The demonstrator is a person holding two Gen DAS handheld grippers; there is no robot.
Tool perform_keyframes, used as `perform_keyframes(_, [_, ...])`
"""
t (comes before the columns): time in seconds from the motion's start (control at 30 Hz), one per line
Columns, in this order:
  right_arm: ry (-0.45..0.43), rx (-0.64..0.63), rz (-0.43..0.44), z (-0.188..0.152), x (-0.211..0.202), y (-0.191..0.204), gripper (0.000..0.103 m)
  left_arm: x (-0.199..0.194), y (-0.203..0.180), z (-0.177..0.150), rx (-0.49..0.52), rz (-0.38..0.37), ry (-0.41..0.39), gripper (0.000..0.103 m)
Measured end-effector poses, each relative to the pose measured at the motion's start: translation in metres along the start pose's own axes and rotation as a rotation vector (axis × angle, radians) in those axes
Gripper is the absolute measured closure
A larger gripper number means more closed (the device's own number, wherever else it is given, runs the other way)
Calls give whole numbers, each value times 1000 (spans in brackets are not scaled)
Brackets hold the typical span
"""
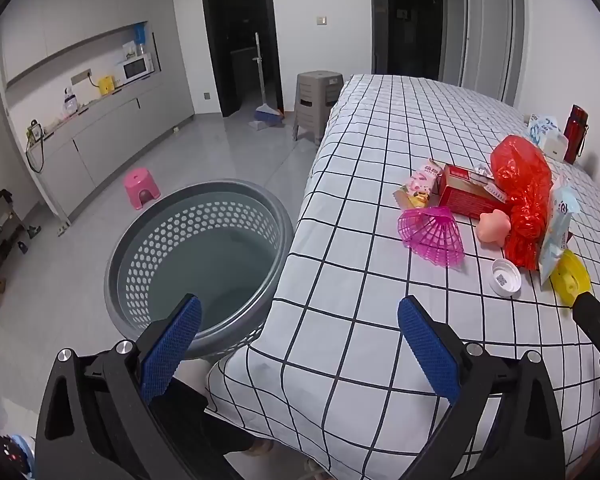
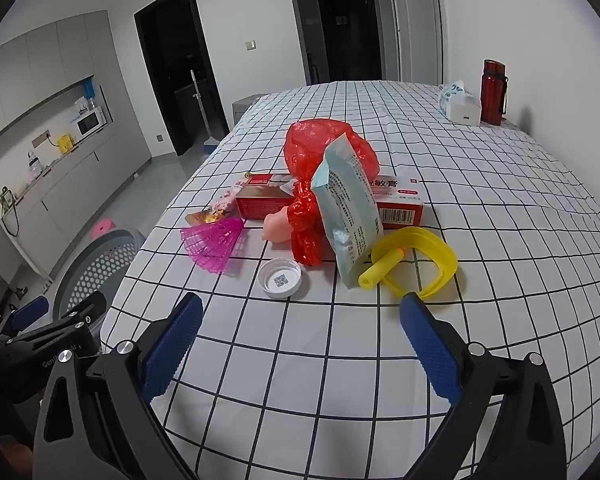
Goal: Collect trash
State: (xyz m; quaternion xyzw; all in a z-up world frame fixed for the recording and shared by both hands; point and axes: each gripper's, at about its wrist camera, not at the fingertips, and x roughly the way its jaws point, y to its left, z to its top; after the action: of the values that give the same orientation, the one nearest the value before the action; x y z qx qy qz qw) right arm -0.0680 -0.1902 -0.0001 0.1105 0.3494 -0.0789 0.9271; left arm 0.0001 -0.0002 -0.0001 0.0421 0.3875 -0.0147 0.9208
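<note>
A pile of trash lies on the checked table (image 2: 340, 360): a red plastic bag (image 2: 320, 148), a pale blue wipes packet (image 2: 348, 212), a red box (image 2: 400, 200), a pink mesh piece (image 2: 214, 246), a white cap (image 2: 280, 278), a yellow plastic ring (image 2: 416, 260) and a peach toy (image 2: 278, 226). The pile also shows in the left wrist view, with the red bag (image 1: 522, 196) on top. A grey perforated basket (image 1: 198, 264) stands on the floor beside the table. My left gripper (image 1: 298, 344) is open and empty over the table's corner. My right gripper (image 2: 300, 344) is open and empty, short of the white cap.
A red bottle (image 2: 494, 92) and a tissue pack (image 2: 460, 104) stand at the table's far right. A grey stool (image 1: 318, 100), a pink stool (image 1: 140, 188) and a broom (image 1: 266, 112) are on the floor. Kitchen counter (image 1: 100, 120) along the left wall.
</note>
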Motion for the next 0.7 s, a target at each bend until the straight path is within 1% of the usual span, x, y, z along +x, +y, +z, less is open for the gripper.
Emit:
perform_keyframes(0.3, [-8, -4, -1, 1, -6, 1, 9, -2, 1, 1, -4, 5, -12, 6])
perform_keyframes(0.33, [-8, -4, -2, 1, -4, 0, 9, -7, 0, 1, -4, 6, -14, 6])
perform_keyframes(0.37, [-9, -3, 0, 2, -10, 4, 9, -8, 1, 1, -5, 7, -14, 6])
perform_keyframes(0.5, [-12, -3, 3, 1, -12, 2, 9, -10, 1, 3, -11, 7, -13, 6])
perform_keyframes(0.7, [-16, -1, 4, 1, -12, 1, 9, -10, 2, -1, -5, 5, -21, 6])
